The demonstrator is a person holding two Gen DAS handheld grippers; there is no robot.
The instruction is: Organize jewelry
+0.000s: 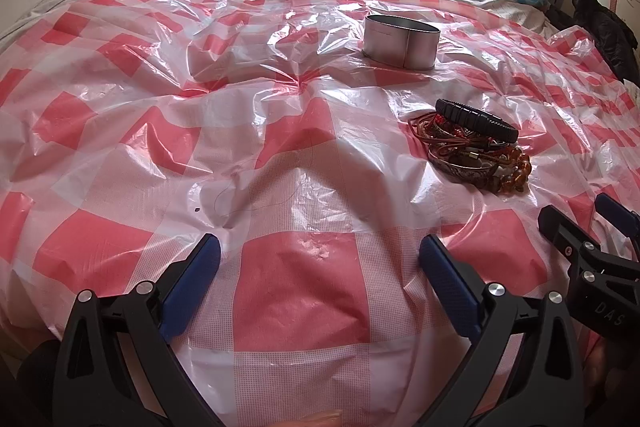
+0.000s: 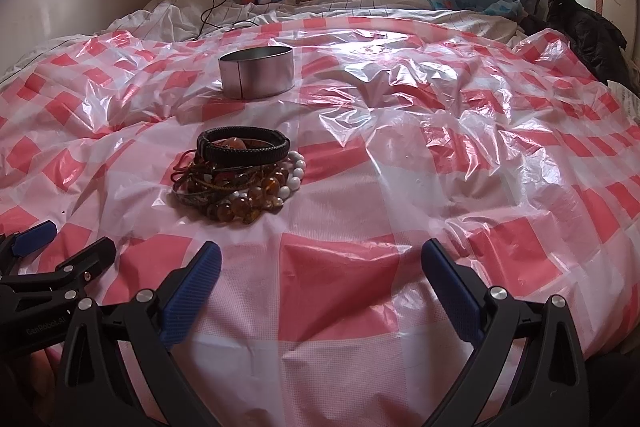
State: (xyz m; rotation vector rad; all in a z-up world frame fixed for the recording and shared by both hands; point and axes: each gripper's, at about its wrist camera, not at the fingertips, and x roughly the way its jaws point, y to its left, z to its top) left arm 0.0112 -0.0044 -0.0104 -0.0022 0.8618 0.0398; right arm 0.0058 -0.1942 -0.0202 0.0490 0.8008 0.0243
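Hovering low over the bed's red-checked plastic sheet (image 1: 304, 287), the left hand-held gripper (image 1: 320, 255) spreads its blue fingers wide, holding nothing. The right hand-held gripper (image 2: 320, 259) is level beside it, equally wide and empty. A jewelry pile (image 2: 240, 179), topped by a black bracelet (image 2: 244, 147), lies left of centre in the right view; a metal tin (image 2: 256, 73) stands beyond it.

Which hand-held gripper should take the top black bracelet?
Probably right: open, empty, and the black bracelet atop the pile sits only slightly left of its axis. The left, also open, sees it far off to its right.
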